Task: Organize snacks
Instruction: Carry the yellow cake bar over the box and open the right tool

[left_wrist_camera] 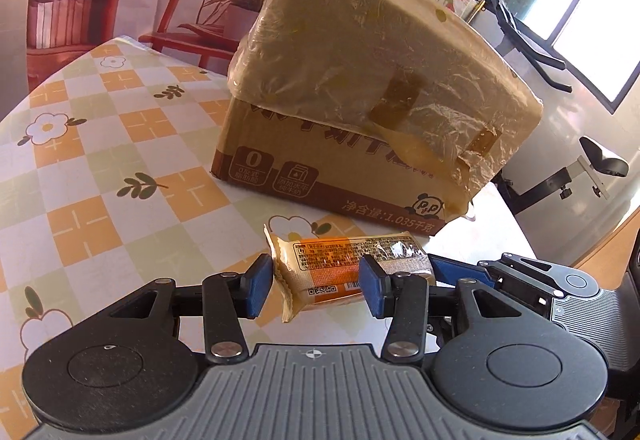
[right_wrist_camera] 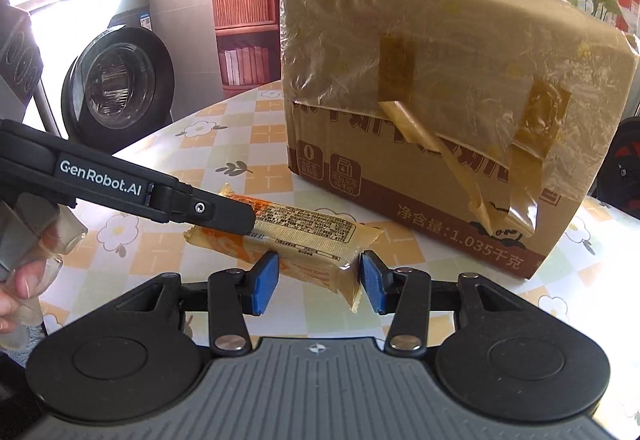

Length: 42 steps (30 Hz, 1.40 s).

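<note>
A tan and orange snack packet (left_wrist_camera: 332,260) hangs just above the checked tablecloth (left_wrist_camera: 100,160), held at both ends. My left gripper (left_wrist_camera: 316,280) is shut on its left part, blue pads pressing both sides. In the right wrist view my right gripper (right_wrist_camera: 320,276) is shut on the crimped right end of the same packet (right_wrist_camera: 304,228), and the left gripper (right_wrist_camera: 240,218) reaches in from the left over the other end. The right gripper's blue finger (left_wrist_camera: 452,270) shows beside the packet in the left wrist view. Behind stands a cardboard box (left_wrist_camera: 320,176), its top wrapped in taped plastic (right_wrist_camera: 400,40).
The box (right_wrist_camera: 400,200) fills the far middle of the table (right_wrist_camera: 240,144). A person's hand (right_wrist_camera: 20,280) grips the left tool's handle. A washing machine (right_wrist_camera: 120,80) and a red bookshelf (right_wrist_camera: 244,0) stand beyond the table, a red chair (left_wrist_camera: 192,20) behind the box.
</note>
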Each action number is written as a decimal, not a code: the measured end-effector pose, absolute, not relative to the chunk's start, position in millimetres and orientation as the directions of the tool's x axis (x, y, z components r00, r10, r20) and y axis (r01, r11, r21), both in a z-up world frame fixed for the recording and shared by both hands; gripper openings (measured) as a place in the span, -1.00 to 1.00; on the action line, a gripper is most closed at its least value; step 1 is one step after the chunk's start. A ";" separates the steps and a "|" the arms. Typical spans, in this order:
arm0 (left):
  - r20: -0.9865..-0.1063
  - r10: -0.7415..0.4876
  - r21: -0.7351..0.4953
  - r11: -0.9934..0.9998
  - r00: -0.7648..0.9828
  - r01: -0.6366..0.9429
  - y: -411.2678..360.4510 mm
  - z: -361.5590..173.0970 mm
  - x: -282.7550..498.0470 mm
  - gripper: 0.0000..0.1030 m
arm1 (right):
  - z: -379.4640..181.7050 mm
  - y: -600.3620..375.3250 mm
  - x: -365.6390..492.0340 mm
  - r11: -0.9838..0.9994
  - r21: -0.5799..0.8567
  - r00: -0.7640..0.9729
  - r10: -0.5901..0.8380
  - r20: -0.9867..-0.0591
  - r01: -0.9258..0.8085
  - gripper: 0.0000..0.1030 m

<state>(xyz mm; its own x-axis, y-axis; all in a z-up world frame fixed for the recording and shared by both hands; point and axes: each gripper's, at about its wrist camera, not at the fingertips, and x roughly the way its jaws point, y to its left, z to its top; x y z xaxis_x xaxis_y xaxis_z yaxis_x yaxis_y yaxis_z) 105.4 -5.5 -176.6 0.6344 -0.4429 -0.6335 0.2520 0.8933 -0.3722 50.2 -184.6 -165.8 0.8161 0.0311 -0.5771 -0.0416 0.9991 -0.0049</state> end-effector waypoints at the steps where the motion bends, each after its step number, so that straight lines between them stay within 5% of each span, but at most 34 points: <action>1: -0.621 -0.439 -0.362 0.895 0.649 0.260 -8.7 -168.2 107.0 -0.03 | -160.5 -185.4 51.1 0.999 -0.012 0.822 0.028 -0.569 -0.042 -0.10; 23: -0.410 -0.475 -0.240 0.880 0.778 0.411 -62.1 -33.8 174.5 -0.05 | -34.0 -230.1 87.8 0.991 -0.123 0.940 -0.094 -0.327 0.056 -0.11; 31: -0.442 -0.475 -0.225 0.880 0.761 0.419 -86.0 -19.9 229.8 -0.05 | -21.8 -264.5 128.7 0.989 -0.119 0.938 -0.123 -0.325 0.088 -0.11; 42: -0.549 -0.436 -0.215 0.898 0.713 0.384 -91.5 -61.2 261.9 -0.05 | -57.3 -289.8 160.9 0.993 -0.063 0.884 -0.118 -0.452 0.100 -0.11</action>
